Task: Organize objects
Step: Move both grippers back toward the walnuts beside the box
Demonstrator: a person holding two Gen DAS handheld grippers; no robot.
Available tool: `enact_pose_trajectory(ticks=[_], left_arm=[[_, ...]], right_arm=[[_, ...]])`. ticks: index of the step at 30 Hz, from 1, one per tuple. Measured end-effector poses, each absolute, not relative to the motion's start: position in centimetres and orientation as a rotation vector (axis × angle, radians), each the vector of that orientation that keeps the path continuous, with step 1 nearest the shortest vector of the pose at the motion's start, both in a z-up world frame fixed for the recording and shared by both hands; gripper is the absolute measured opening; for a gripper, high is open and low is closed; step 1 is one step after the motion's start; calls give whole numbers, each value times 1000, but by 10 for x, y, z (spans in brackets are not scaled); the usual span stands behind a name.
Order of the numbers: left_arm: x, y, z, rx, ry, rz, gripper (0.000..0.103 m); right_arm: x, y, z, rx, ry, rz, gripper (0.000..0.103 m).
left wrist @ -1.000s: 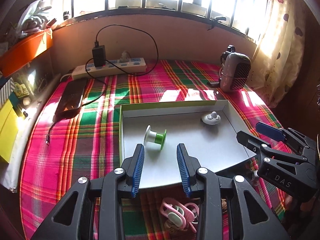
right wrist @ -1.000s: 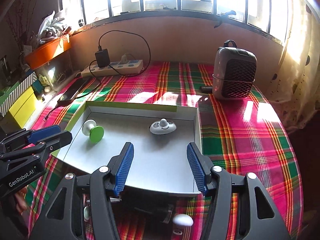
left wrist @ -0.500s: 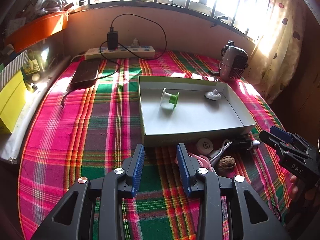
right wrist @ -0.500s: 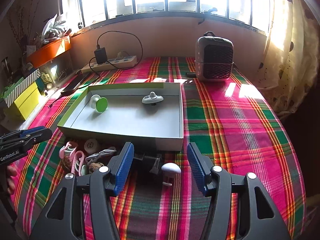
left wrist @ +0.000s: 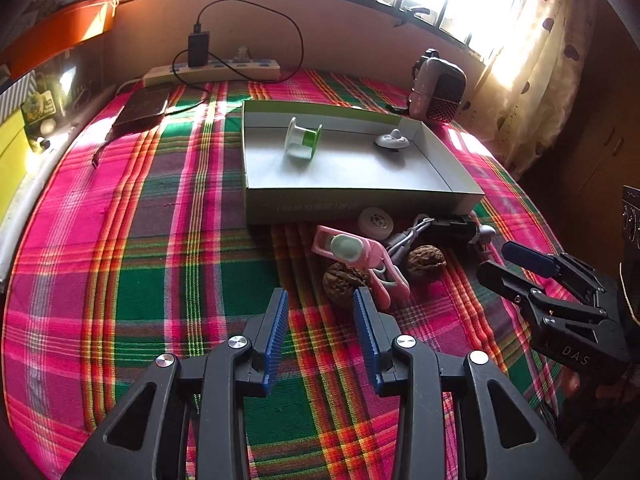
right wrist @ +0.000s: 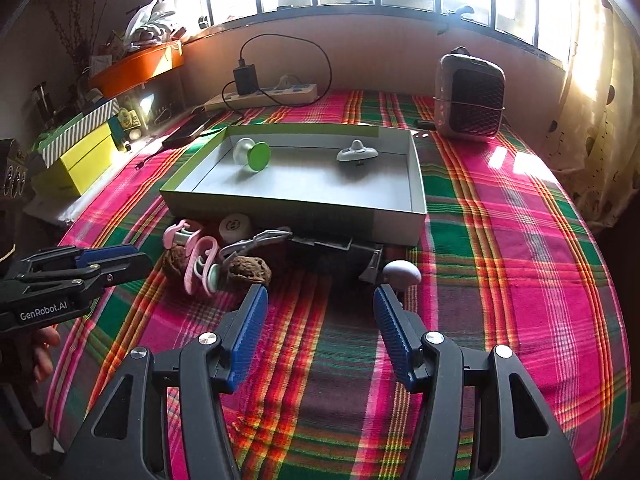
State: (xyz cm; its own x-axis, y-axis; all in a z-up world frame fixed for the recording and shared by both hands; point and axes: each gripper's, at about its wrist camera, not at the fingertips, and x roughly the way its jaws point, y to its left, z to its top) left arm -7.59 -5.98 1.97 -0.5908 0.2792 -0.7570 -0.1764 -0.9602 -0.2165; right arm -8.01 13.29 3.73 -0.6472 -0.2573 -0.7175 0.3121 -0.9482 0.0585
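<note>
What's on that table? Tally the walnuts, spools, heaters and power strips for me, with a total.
Walnuts: 2, one nearer the left jaws, one beside it
Spools: 1, in the box
Heaters: 1
Power strips: 1
Total: 5

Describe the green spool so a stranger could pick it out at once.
Find the shallow grey tray on the plaid cloth. Only two things lie in it: the spool sits toward its far left corner, lying on its side. The spool has a bright green end disc, while its neighbour, a spinning top, is all grey.
</note>
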Motion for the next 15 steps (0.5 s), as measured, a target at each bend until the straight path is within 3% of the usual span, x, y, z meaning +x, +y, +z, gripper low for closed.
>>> enact_pose_trajectory(ticks=[15], left_arm=[[-85,-43,9,-1291,-166,2563,32]], right_arm=[[-88,105,24,1160,228,-2517,56]])
